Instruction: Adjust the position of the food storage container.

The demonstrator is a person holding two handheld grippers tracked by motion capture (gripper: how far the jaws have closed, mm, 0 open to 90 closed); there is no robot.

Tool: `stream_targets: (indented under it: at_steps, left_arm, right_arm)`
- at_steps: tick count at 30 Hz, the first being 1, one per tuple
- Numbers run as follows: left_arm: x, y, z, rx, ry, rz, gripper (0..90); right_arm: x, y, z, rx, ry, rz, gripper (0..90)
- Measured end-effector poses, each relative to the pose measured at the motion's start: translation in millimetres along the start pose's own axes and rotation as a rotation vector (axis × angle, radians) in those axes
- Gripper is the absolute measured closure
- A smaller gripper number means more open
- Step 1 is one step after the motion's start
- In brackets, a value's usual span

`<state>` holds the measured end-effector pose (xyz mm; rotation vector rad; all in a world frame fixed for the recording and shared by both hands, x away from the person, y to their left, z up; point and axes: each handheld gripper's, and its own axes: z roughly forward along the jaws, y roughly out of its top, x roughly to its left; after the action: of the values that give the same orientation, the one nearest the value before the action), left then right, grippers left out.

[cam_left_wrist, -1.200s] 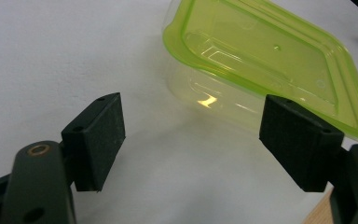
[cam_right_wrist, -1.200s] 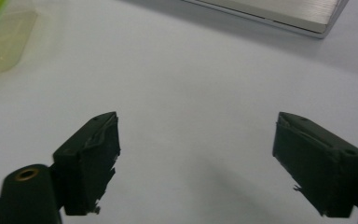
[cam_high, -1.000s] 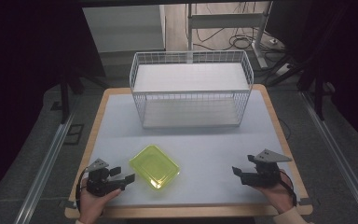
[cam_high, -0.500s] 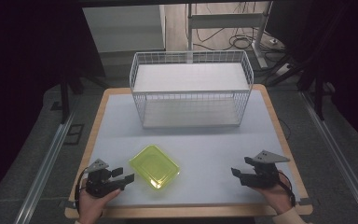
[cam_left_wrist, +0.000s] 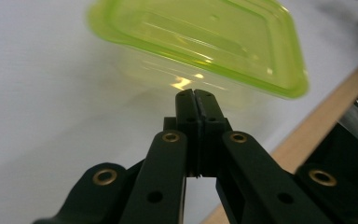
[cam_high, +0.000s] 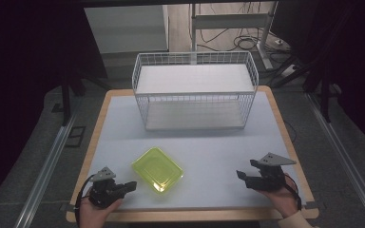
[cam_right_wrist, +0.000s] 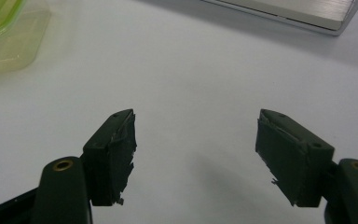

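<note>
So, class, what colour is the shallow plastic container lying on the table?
Translucent yellow-green container, clearest in the left gripper view.

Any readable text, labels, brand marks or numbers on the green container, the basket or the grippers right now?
None can be read.
Green container: lid plain, no print or embossing legible in the left gripper view.
Wire basket: no tag or label.
Left gripper and right gripper: black, no markings.
Table: bare white surface.

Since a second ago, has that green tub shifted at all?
No. The green tub sits at the same spot in front of the wire basket, between the left gripper and right gripper.
</note>
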<state>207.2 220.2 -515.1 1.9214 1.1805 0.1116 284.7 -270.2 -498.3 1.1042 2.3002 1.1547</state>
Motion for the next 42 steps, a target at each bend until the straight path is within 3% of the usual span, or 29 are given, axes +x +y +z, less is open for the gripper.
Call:
stream_targets:
  at_steps: [12,22,35,42]
  left_arm:
    - [-27.1,2.3,26.0,0.082,-0.063,0.089,90.0]
    - [-37.7,8.8,46.9,0.126,-0.073,0.111,90.0]
    - [-46.5,15.5,65.4,0.147,-0.063,0.115,90.0]
    - [-61.4,26.3,84.7,0.157,-0.061,0.134,90.0]
  right_arm:
    - [-1.3,0.0,-0.4,-0.003,-0.003,0.002,28.9]
    - [-1.8,0.0,0.4,0.0,-0.007,0.014,26.7]
    - [-1.9,0.1,0.8,0.001,-0.002,0.016,25.6]
    - [-1.8,-0.1,1.1,0.002,-0.002,0.016,25.5]
